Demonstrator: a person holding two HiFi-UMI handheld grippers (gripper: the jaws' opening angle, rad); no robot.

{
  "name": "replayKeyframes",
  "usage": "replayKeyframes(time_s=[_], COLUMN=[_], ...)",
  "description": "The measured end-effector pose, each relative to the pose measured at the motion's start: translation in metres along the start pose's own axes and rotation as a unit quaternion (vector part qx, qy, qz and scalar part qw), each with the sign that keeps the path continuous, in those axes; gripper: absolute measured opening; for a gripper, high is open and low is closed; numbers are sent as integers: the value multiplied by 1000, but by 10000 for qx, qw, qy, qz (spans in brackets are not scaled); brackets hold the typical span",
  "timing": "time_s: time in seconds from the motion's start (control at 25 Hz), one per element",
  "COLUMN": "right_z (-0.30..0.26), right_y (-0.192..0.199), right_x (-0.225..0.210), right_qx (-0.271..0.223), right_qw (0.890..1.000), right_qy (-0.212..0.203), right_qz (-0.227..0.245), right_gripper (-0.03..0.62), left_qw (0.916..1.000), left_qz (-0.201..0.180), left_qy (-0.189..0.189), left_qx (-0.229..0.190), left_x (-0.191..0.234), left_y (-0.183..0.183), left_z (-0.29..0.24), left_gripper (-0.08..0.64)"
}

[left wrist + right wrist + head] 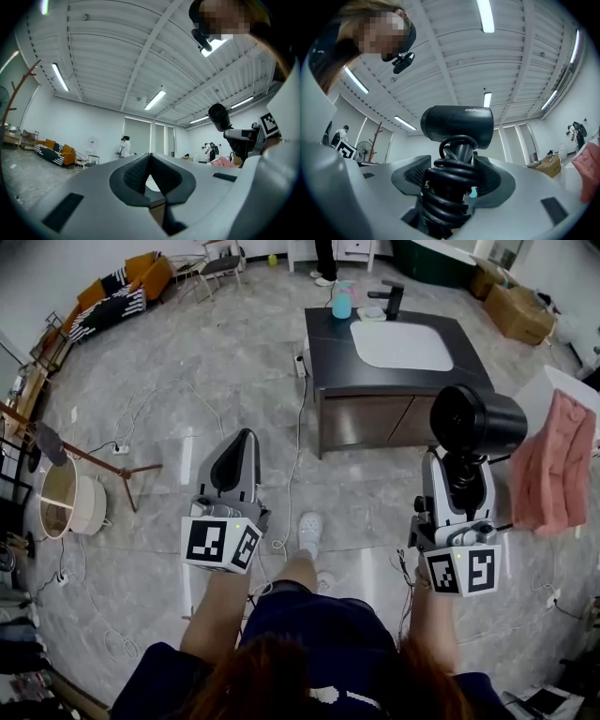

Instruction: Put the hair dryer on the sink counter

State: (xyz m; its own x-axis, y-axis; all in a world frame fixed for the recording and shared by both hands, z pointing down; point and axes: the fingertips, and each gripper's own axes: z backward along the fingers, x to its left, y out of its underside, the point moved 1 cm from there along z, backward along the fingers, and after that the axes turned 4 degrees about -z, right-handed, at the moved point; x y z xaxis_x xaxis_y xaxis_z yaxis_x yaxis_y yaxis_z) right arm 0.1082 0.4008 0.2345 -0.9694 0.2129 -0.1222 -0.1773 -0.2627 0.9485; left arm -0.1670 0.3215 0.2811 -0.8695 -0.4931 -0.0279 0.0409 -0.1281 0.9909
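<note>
Two of them are up in front of the person now, the left hand-held gripper (246, 435) and the right hand-held gripper (455, 162), and both are tipped a little upward. On the left the jaws are clenched tip to tip with nothing between them. The right one has the goods! Its jaws are grasping the black hair dryer (478, 420) by the handle, pads pressing in from either side. The handle stands upright and the fat round head sits just above the jaw tips, barrel lying crosswise. A black cord (450, 186) is coiled in thick loops round that handle, right down between the jaws. So the hair dryer is up in the air, clear of any surface. Ahead of both tips and well apart from them stands the dark table (330, 351), with a white sink (401, 343) set into its top. At its far edge, beyond the sink, are a black tap (392, 298) and a blue bottle (342, 304). Just to the right of the right hand-held gripper hangs a pink towel (555, 465). Grey marble floor (187, 381) lies below both.
</note>
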Motion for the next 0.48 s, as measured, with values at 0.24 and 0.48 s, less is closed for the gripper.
replayKeyframes(time_s=[0.24,0.48], right_z=[-51,-152], right_y=[11,24], right_x=[-25,-49], right_qx=[57,-7], right_qw=[9999,9998], right_qy=[-74,-158], right_qz=[45,102], right_gripper=[296,296], left_qw=[10000,9998], left_qz=[15,40], left_qy=[83,137], left_qx=[-41,-110], left_x=[6,49], left_y=[6,13], left_z=[-64,-161], left_gripper=[18,18])
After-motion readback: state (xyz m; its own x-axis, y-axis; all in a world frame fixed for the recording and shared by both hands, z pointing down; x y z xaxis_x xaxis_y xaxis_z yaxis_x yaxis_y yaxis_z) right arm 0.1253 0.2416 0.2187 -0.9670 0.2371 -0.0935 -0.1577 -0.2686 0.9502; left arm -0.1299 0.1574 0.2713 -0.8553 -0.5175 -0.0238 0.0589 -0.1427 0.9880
